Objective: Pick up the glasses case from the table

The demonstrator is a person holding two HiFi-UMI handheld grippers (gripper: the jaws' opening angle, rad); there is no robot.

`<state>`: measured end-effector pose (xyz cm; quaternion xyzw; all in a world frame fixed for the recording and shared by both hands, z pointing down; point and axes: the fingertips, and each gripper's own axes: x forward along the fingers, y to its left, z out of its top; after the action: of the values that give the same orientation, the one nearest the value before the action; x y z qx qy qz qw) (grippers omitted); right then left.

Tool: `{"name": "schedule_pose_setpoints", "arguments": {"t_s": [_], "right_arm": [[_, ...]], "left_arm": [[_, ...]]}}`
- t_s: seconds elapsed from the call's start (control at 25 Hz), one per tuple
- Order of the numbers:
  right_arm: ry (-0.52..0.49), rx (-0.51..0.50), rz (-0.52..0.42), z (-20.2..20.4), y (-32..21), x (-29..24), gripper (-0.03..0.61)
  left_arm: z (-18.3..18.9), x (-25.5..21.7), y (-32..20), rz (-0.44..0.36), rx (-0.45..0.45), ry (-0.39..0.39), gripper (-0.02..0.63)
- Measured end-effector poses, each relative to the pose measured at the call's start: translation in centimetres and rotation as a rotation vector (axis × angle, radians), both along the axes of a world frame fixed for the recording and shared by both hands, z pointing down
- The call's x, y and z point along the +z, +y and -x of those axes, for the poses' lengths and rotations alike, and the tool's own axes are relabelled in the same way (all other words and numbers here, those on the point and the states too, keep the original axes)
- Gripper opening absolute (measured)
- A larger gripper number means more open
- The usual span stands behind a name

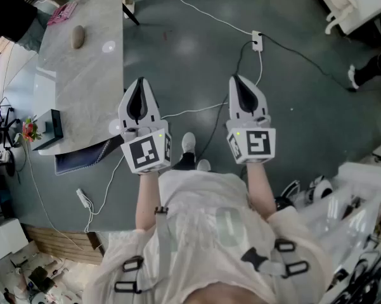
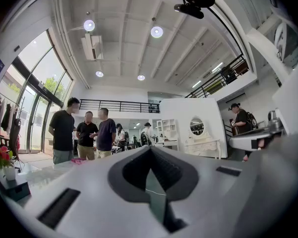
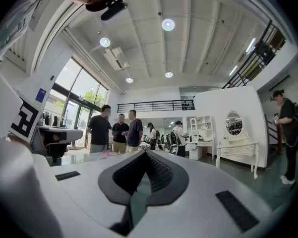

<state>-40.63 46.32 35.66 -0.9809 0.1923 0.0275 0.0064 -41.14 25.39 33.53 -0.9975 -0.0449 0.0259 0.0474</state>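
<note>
The glasses case (image 1: 78, 37) is a small tan-brown oval lying on the pale grey table (image 1: 89, 87), toward its far end, near a pink item (image 1: 62, 12). There is one case and two grippers. The left gripper (image 1: 140, 82) and right gripper (image 1: 236, 79) both have their jaws closed together with nothing between them, and both are well apart from the case.

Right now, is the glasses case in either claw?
No, the glasses case lies on the table, apart from the left claw and the right claw, both shut and empty.
</note>
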Motion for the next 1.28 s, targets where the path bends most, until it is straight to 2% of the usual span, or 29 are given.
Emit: {"name": "schedule_pose_setpoints", "arguments": {"t_s": [0.28, 0.48, 0.6, 0.8, 1.04, 1.28], "right_arm": [[-0.023, -0.015, -0.013, -1.8, -0.6, 0.1, 0.002], [-0.025, -0.033, 0.01, -3.5, -1.6, 0.7, 0.002], [-0.028, -0.039, -0.014, -4.7, -2.8, 0.4, 0.002], [-0.009, -0.022, 0.005, -7.9, -4.2, 0.2, 0.002], [-0.017, -0.002, 0.004, -11.7, -5.7, 0.3, 0.002], [-0.015, 0.0, -0.008, -14.9, -6.6, 0.4, 0.002]], "left_arm": [[-1.1, -0.5, -1.0, 0.009, -0.015, 0.007, 0.003], [-2.8, -0.3, -2.5, 0.026, -0.027, 0.004, 0.003], [-4.2, -0.3, -3.8, 0.044, -0.033, 0.007, 0.003], [-7.5, -0.8, -5.7, 0.056, -0.019, 0.024, 0.003], [-11.4, -1.6, -7.3, 0.041, 0.009, 0.036, 0.003], [-14.4, -1.4, -9.1, 0.043, -0.008, 0.052, 0.003]]}}
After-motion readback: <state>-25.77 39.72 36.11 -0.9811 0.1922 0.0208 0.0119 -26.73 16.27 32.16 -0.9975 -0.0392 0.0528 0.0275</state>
